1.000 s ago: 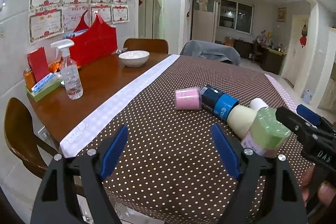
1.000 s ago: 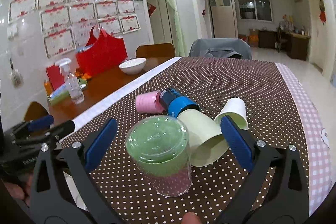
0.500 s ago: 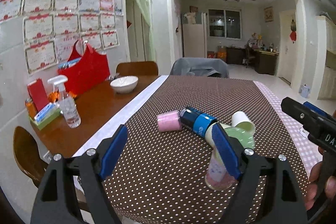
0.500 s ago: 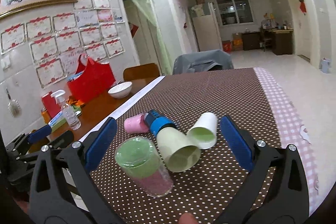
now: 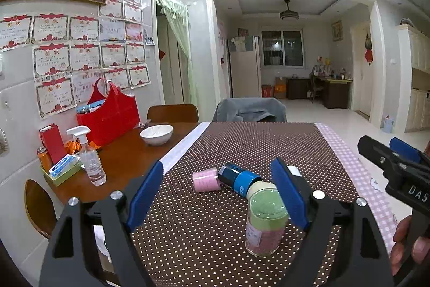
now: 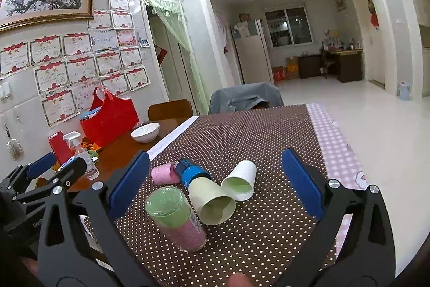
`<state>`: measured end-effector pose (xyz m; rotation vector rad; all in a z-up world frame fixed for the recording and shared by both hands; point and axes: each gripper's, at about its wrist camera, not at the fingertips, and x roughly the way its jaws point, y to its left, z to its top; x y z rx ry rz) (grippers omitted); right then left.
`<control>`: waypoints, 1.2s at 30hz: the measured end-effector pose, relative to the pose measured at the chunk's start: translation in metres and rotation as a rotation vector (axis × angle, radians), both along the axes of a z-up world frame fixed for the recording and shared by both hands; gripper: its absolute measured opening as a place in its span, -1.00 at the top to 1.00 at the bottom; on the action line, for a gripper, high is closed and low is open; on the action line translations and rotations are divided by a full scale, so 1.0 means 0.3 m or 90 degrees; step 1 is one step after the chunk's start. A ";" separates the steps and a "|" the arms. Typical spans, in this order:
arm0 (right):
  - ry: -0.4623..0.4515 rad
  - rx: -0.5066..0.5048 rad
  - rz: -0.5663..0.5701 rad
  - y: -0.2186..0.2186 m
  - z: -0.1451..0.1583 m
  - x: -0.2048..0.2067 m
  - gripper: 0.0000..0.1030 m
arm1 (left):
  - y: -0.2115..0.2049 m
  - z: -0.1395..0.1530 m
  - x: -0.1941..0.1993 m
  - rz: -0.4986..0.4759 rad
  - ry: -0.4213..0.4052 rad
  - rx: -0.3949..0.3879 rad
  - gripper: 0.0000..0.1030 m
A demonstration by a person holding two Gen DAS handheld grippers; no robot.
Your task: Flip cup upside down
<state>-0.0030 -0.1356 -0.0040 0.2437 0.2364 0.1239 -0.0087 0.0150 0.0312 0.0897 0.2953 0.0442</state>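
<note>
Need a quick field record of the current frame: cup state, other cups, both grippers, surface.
target cup: clear cup with green and pink layers, standing upside down on the tablecloth
other cups: pink, blue, pale yellow and white, all lying on their sides
left gripper: open, holding nothing
right gripper: open, holding nothing
contact: neither gripper touches a cup
</note>
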 end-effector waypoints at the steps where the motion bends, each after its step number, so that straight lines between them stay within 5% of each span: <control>1: -0.004 -0.004 -0.003 0.001 0.009 -0.011 -0.88 | 0.000 0.005 -0.006 0.000 -0.003 -0.001 -0.58; 36: -0.024 -0.037 -0.051 0.013 0.047 -0.093 -0.88 | 0.008 0.047 -0.079 -0.004 -0.024 -0.011 -0.58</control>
